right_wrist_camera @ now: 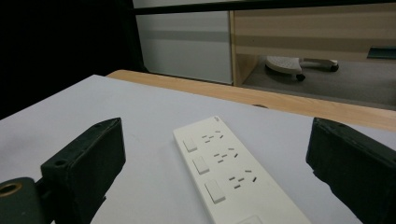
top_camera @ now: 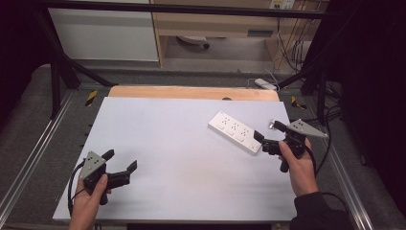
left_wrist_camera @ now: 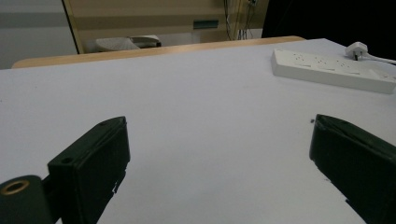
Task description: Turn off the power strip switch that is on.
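On the right half of the white table top, a white power strip is lying flat and at a slant, its far end pointing toward the wooden edge at the back. In the high view the right gripper is hovering just beside the strip's near end, with the person's right hand wrapping its handle. Its jaws are standing wide apart with nothing between them; whether the lower jaw is touching the strip is hard to make out from above. In the right gripper view the strip is running away between the two black jaws, showing three rocker switches and three sets of socket slots, while its near end is being cut off by the bottom edge.

At the near left of the table, the left gripper is resting low over the bare surface, well apart from the strip, with the left hand gripping it from below. Its jaws are likewise spread, grasping nothing. In the left gripper view the strip is sitting far off to the right, and a white plug with its cord is lying just beyond it, partly running out of the picture.

Beyond the table, the dark surroundings are swallowing most detail on both sides.
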Demonstrator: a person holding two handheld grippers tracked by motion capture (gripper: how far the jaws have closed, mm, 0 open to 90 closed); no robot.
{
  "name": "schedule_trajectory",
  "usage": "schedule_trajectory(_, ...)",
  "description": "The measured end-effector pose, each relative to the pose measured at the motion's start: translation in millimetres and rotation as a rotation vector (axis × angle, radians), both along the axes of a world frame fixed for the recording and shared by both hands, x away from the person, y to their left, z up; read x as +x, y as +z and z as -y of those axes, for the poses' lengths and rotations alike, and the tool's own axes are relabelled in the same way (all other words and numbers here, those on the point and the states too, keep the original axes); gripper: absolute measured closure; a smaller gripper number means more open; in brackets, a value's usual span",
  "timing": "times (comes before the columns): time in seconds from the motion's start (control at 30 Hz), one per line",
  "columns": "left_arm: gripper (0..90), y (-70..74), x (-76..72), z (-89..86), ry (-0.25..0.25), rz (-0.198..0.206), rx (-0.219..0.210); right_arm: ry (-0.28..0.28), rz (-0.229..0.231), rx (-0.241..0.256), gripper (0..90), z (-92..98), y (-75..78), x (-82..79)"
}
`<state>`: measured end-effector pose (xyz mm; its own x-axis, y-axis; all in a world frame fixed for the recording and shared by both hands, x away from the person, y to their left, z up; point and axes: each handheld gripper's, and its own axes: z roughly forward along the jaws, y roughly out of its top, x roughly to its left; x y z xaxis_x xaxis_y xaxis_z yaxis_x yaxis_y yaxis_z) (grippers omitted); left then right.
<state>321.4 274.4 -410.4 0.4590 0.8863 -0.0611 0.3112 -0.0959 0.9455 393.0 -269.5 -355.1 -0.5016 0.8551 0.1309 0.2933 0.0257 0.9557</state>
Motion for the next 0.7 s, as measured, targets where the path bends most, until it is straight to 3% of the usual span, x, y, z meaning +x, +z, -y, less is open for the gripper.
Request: schedule_trajectory(0.7, 4.8, 0.0, -0.3, 0.0, 0.003, 0.002, -0.002, -0.015, -0.011, 0.004, 7.0, 17.5, -44.3, -37.6)
